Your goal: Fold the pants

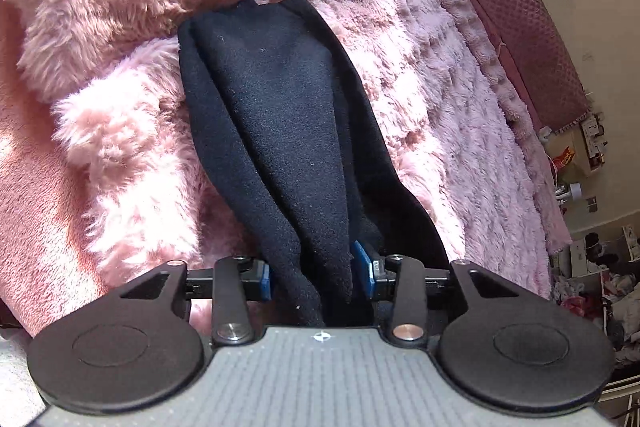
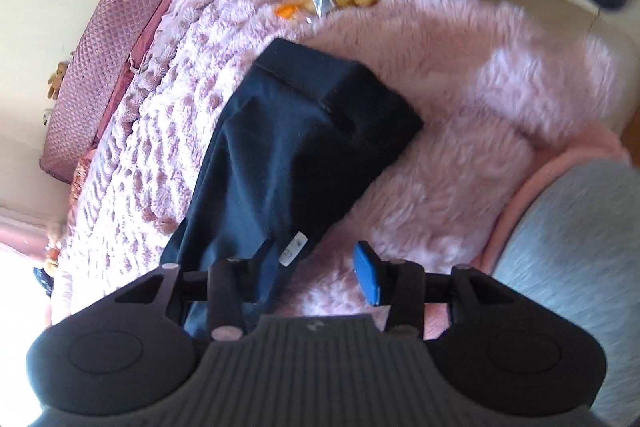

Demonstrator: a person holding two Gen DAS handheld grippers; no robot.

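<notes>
Dark pants point(image 1: 296, 147) are laid on a pink fluffy blanket point(image 1: 120, 27), their near end hidden below both cameras. The left gripper point(image 1: 316, 273) is parted, fabric bunched loosely between its blue pads. The right gripper point(image 2: 320, 277) is parted; its left pad is hidden by cloth.

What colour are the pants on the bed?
The pants are dark navy, almost black, seen best in the right wrist view.

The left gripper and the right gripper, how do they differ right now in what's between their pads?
The left gripper has a bunched fold of the dark pants running between its blue pads, which stand apart from it; the right gripper has pink fluffy blanket showing in its gap, with the pants against its left side. The left view is sharp, the right view blurred. Both grippers are open and angled down over the bed.
</notes>
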